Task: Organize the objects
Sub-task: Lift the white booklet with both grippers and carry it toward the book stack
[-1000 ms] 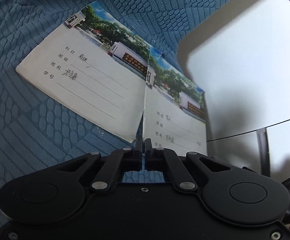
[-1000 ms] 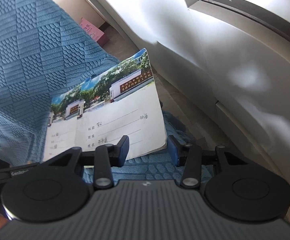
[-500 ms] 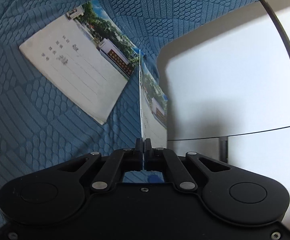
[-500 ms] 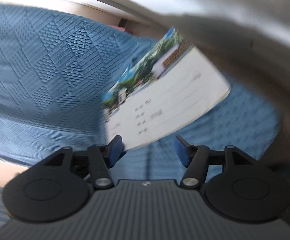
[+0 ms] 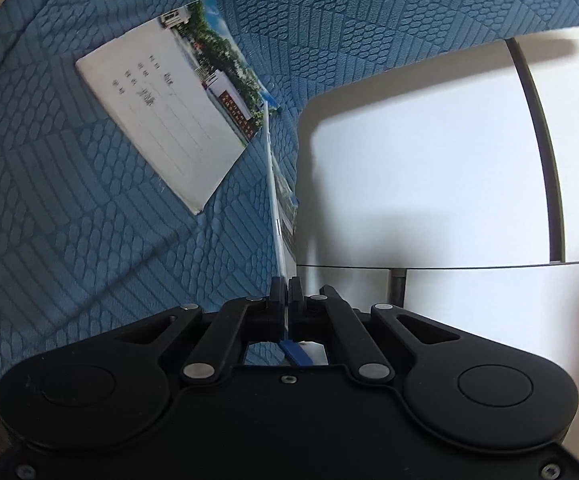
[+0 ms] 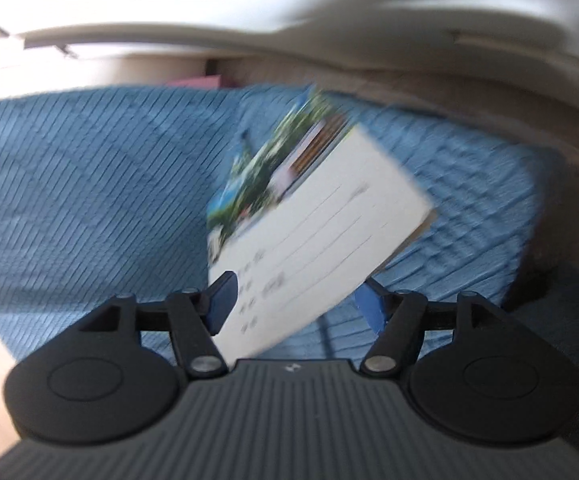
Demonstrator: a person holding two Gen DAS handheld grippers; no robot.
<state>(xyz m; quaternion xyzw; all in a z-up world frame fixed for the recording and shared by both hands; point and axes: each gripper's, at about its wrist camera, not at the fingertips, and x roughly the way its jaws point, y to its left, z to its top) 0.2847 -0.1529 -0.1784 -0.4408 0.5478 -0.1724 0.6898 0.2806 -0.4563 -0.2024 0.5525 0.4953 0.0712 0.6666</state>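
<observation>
Left hand-held gripper (image 5: 286, 286) is clamped tight; right hand-held gripper (image 6: 295, 300) is opening.

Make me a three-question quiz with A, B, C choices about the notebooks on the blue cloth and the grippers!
1. Where is the flat notebook?
A. Lying on the blue cloth
B. Inside a drawer
C. On a chair

2. What colour is the cloth?
A. Red
B. Blue
C. Yellow

3. What is the left hand-held gripper doing?
A. Wide open and empty
B. Holding a cup
C. Shut on the edge of a notebook

Answers:
1 A, the left wrist view shows it flat on the cloth.
2 B, the textured fabric is blue in both views.
3 C, its fingers pinch the held notebook, seen edge-on.
</observation>
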